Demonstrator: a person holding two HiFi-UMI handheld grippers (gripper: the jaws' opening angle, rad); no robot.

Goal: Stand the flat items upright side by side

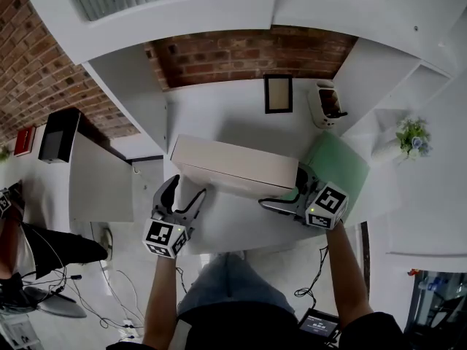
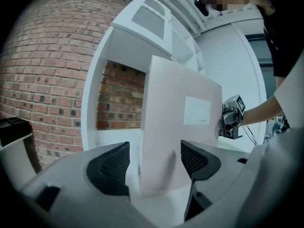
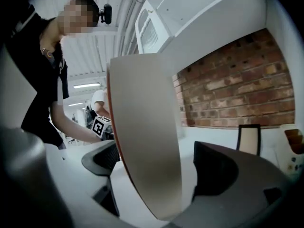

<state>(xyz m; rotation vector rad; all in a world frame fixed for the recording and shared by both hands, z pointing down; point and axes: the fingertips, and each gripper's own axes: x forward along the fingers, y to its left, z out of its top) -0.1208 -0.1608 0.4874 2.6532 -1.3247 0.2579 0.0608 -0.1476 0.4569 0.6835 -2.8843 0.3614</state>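
One white table [image 1: 219, 115] — box [image 1: 233, 166] upright — brick wall [image 1: 248, 53] behind, shelving [image 1: 379, 79] beside

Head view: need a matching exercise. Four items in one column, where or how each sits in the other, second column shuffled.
Items
1. white box
2. green board
3. black frame
4. plant

Places
A. on a shelf at the right
B. lying flat on the table, right side
C. upright at the back, by the brick wall
D. standing on edge, mid-table

Pairs: 1-D, 2-B, 3-C, 4-A
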